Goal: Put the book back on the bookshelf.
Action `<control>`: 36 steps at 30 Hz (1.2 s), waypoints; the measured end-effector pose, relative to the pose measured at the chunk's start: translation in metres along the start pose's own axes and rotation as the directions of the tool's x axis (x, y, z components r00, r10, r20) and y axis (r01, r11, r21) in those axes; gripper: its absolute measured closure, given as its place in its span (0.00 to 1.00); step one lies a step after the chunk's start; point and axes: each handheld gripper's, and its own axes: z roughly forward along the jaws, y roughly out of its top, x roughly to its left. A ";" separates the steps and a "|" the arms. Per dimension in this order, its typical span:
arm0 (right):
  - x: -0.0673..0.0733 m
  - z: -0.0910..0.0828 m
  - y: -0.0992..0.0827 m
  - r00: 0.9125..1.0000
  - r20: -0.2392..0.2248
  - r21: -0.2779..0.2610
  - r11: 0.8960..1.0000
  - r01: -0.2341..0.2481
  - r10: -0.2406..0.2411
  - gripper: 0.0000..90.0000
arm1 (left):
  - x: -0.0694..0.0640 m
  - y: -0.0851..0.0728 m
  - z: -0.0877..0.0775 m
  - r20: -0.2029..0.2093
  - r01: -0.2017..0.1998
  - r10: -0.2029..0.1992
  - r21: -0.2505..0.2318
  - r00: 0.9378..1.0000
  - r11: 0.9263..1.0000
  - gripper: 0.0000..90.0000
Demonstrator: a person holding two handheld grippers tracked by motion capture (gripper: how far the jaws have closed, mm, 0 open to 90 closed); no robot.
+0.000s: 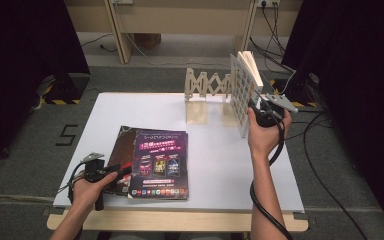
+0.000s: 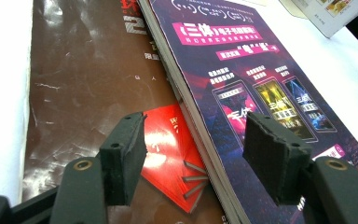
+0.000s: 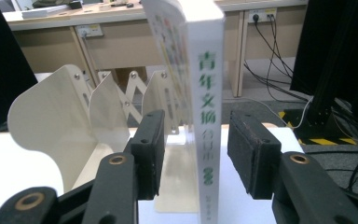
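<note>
White book [image 3: 208, 107] stands upright at the expanding rack [image 1: 207, 87], spine between the parted jaws of the right gripper [image 3: 193, 154], no contact evident. Left gripper [image 2: 193, 154], jaws wide, hovers over 2 stacked magazines [image 2: 242, 88]. Judged: shelving step; next, steady the book into a slot

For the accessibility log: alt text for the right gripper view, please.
A white book stands upright, spine with green characters facing the camera, between the right gripper's open black fingers, gaps either side. A cream folding rack stands behind on the white table.
</note>
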 end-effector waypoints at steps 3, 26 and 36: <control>0.001 -0.002 -0.006 1.000 -0.007 0.005 1.000 -0.003 0.003 0.63 | 0.000 0.001 0.001 0.003 0.002 -0.002 0.003 1.000 1.000 0.43; 0.006 -0.017 -0.057 0.995 -0.058 0.115 0.991 -0.072 0.079 0.64 | -0.008 0.025 0.027 -0.029 -0.006 0.007 0.032 1.000 0.999 0.47; 0.026 -0.008 -0.081 0.993 -0.101 0.191 0.981 -0.035 0.055 0.64 | -0.003 0.030 0.041 -0.027 0.042 -0.041 0.047 0.999 0.998 0.55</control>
